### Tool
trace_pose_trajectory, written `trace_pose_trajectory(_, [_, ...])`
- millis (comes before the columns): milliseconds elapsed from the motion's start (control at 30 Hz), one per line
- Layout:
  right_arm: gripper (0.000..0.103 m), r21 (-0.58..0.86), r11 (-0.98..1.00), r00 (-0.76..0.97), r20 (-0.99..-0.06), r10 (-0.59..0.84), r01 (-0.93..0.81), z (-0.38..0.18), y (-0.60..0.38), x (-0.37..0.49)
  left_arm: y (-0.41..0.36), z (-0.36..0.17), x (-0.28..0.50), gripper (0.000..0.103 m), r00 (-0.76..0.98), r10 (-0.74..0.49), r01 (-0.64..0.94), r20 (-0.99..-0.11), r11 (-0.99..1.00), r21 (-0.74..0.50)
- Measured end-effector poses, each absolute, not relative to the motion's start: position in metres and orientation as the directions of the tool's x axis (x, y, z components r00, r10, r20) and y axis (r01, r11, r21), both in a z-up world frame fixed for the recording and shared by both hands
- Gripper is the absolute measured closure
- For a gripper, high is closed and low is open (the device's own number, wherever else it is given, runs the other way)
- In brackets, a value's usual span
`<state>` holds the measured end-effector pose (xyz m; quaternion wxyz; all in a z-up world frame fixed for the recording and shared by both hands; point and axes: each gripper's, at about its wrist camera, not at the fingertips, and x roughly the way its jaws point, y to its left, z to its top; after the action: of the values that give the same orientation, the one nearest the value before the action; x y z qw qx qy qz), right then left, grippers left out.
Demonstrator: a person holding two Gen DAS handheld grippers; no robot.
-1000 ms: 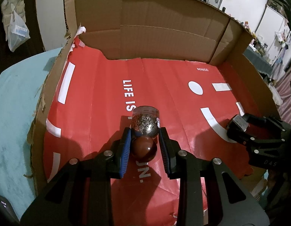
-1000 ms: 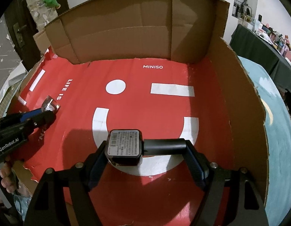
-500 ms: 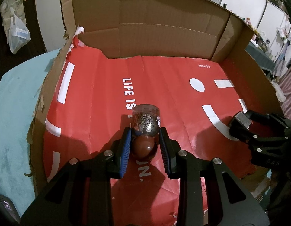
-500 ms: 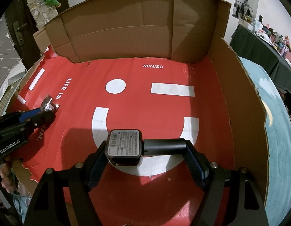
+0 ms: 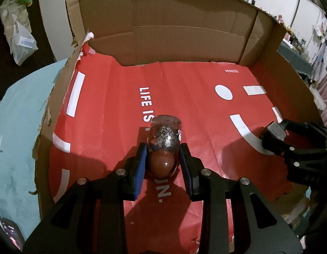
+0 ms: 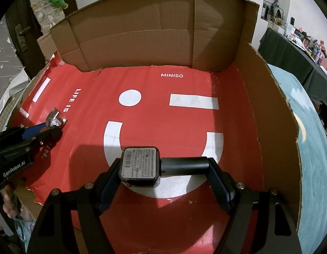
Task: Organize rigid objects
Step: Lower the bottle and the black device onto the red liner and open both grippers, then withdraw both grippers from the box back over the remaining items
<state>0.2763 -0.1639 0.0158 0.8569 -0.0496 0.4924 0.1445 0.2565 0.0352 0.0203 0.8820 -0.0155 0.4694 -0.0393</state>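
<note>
Left claw (image 5: pixel 163 158) clenched narrow on glitter jar (image 5: pixel 164 135) by its brown lid, over red liner (image 5: pixel 121 110) in cardboard box (image 5: pixel 184 27). Right claw (image 6: pixel 163 167) wide, gripping black device (image 6: pixel 140 163) endwise.

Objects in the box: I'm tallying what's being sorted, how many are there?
2: a glitter jar in the left tool, a black gadget in the right tool.
</note>
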Motion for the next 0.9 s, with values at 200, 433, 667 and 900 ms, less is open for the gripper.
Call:
trace_pose_trajectory(200, [0.019,0.065,0.954,0.49,-0.846,0.209,-0.294,0.019,-0.164,0.276,0.04,0.026,0.252,0.041,0.574,-0.061,0.023,-0.817,0.998,-0.059])
trace_pose_trajectory(433, [0.016,0.071,0.951,0.516,-0.827,0.226,-0.301,0.027,-0.164,0.266,0.039,0.039,0.239,0.034,0.599,-0.067,0.036,-0.798,0.998,-0.056])
trace_pose_trajectory(667, [0.011,0.085,0.944,0.557,-0.789,0.26,-0.32,0.046,-0.162,0.25,0.032,0.064,0.215,0.009,0.673,-0.01,0.029,-0.739,0.999,0.014])
trace_pose_trajectory(900, [0.0,0.072,0.948,0.636,-0.725,0.264,-0.311,0.073,-0.171,0.224,0.04,0.088,0.192,0.004,0.716,-0.028,0.01,-0.698,1.0,-0.03])
